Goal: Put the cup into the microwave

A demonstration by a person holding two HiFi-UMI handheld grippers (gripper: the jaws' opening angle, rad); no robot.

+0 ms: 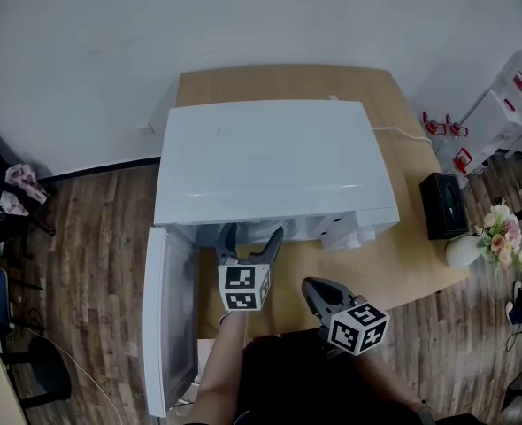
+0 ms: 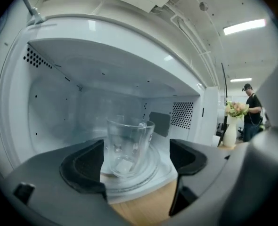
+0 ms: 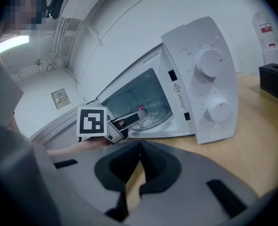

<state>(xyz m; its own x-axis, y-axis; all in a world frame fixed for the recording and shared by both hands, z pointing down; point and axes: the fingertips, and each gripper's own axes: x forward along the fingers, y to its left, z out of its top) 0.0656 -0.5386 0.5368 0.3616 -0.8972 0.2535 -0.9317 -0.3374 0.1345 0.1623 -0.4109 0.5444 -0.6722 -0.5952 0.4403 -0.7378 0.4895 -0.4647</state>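
Observation:
The white microwave [image 1: 274, 162] stands on the wooden table [image 1: 411, 264] with its door [image 1: 168, 317] swung open to the left. A clear glass cup [image 2: 128, 145] stands upright on the glass turntable [image 2: 151, 168] inside. My left gripper [image 2: 135, 160] is open at the cavity mouth, one pad on each side of the cup, with a gap showing on the right. In the head view the microwave's top hides the cup, and the left gripper [image 1: 249, 235] reaches under it. My right gripper [image 3: 139, 147] is shut on nothing, held back over the table's front edge [image 1: 318, 292].
The microwave's control panel with two knobs [image 3: 208, 84] is right of the cavity. A black box [image 1: 442, 204] and a vase of flowers [image 1: 491, 242] sit at the table's right end. A person [image 2: 252, 109] stands far off in the room.

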